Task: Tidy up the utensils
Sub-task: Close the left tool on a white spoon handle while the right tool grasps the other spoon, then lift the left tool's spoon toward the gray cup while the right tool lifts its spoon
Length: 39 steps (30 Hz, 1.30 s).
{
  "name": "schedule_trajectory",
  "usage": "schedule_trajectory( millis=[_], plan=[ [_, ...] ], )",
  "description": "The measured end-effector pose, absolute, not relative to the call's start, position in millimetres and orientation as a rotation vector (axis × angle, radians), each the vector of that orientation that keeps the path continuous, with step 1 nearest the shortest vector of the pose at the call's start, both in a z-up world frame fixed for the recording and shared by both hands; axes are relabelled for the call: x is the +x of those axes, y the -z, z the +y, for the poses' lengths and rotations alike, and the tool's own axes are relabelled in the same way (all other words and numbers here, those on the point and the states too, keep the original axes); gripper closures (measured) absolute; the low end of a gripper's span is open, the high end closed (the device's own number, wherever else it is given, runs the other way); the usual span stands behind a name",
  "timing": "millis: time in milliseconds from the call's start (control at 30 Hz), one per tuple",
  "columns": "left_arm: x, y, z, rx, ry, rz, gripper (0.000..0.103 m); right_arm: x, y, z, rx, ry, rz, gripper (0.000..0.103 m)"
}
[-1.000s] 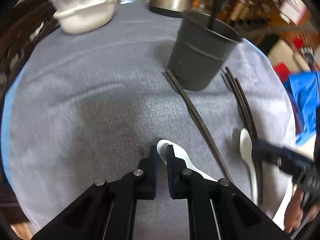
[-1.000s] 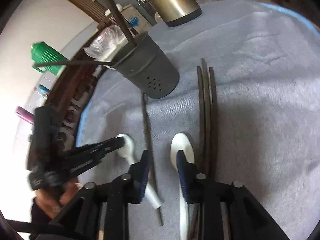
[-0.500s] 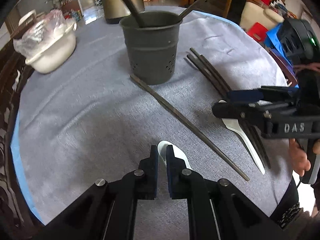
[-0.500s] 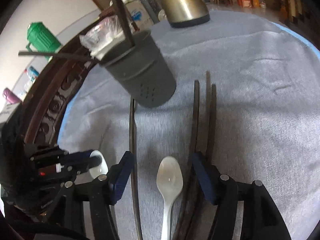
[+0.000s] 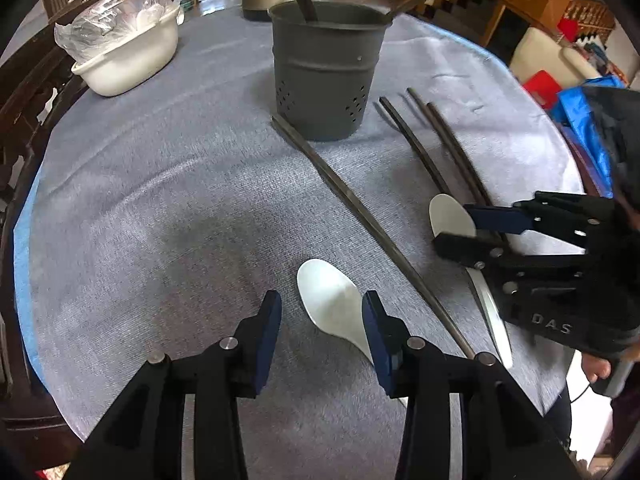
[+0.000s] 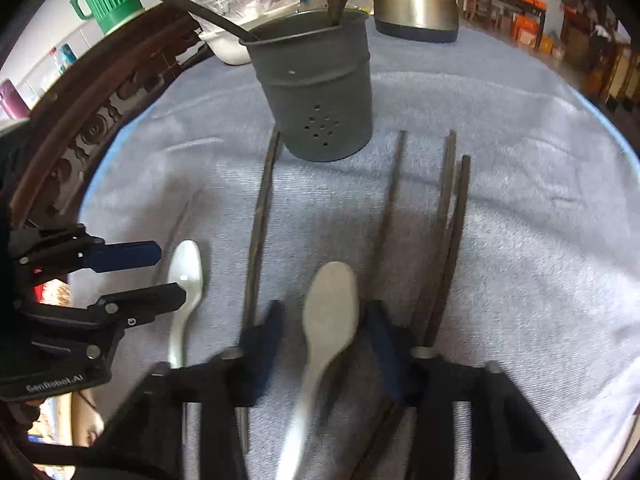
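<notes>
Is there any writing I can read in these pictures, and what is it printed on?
"DAS": on the body of the right hand-held gripper, seen from the left wrist.
"GenRobot.AI": on the body of the left hand-held gripper, seen from the right wrist.
Labels on background shelf boxes: too small and blurred to read.

A white plastic spoon (image 5: pixel 332 304) lies between the left gripper (image 5: pixel 322 312) jaws. Ahead stands the dark perforated metal utensil holder (image 5: pixel 324 76); a long dark chopstick (image 5: pixel 368 220) lies right.

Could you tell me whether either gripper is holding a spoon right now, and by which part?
Neither: the left gripper and right gripper each straddle a white spoon lying on the cloth, pads not pressing.
</notes>
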<state>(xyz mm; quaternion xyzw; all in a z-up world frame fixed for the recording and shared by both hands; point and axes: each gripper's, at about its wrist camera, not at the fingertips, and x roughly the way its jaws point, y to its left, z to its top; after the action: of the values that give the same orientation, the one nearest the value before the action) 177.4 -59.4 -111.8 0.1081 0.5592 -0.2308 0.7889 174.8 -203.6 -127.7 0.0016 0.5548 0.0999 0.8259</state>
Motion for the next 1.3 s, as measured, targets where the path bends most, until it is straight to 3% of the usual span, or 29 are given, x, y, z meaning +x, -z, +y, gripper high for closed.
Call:
schedule_trajectory(
  millis=[100, 233, 700, 1033, 1300],
  plan=[
    [179.2, 120.3, -66.4, 0.233, 0.49, 1.204, 0.09, 174.3, 127.4, -208.0, -0.006, -0.208, 1.181, 0.086],
    [176.4, 116.5, -61.9, 0.21, 0.499, 1.186, 0.097, 169.0, 123.2, -217.9, 0.034, -0.217, 1.163, 0.089],
    [153.5, 84.9, -37.9, 0.156, 0.511, 1.088, 0.097, 181.9, 100.9, -209.6, 0.168, -0.356, 1.079, 0.081],
    [141.1, 69.6, -29.7, 0.125, 0.524, 1.058, 0.097, 212.0, 134.9, -239.5, 0.349, -0.273, 1.2, 0.08],
    [140.6, 69.5, -39.5, 0.129, 0.528, 1.053, 0.097, 193.8, 127.9, -221.2, 0.239, -0.315, 1.243, 0.08]
  ],
)
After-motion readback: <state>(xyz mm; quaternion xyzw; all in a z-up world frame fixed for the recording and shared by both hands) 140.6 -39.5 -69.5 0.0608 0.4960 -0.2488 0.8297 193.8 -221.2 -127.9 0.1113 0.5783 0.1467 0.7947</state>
